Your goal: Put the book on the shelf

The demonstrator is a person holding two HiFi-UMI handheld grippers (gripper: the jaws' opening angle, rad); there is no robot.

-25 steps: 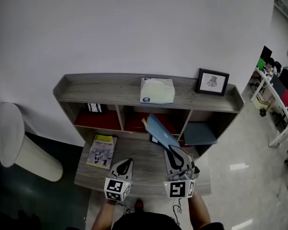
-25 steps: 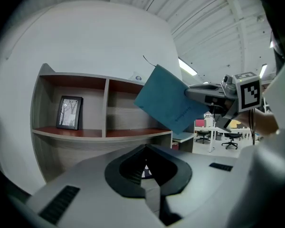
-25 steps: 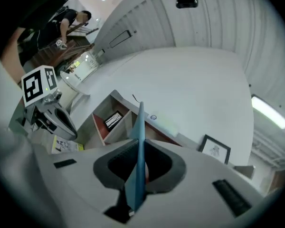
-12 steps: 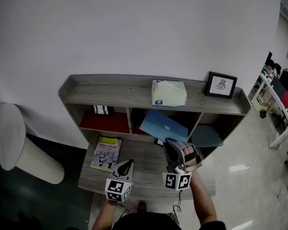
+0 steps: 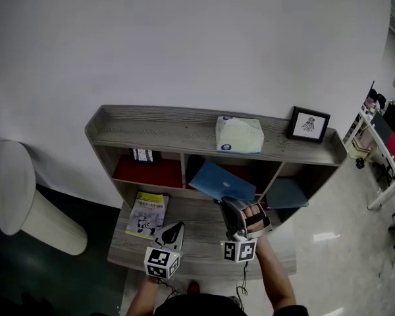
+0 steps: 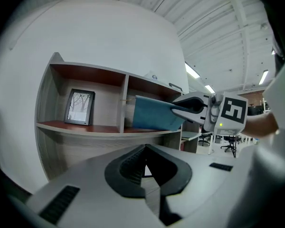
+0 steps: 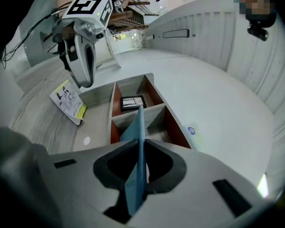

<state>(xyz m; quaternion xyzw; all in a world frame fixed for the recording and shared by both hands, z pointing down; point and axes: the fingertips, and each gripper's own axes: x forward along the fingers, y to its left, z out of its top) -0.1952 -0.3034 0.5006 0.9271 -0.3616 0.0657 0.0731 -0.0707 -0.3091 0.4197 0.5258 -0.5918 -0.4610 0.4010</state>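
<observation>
Right claw (image 5: 226,204) is pinching the blue book (image 5: 222,181), held at the mouth of the shelf's (image 5: 178,135) middle compartment. Left claw (image 5: 177,227) is pressed together, empty, hovering before the shelf above the counter (image 5: 197,243).

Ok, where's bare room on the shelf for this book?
The left compartment is mostly bare, only a small frame at the back. The shelf top left of the tissue box is free. The right compartment holds a dark blue item.

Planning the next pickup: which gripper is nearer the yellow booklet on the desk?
Left. The left gripper sits just right of the booklet, empty; the right gripper is farther right, gripping the blue book.
</observation>
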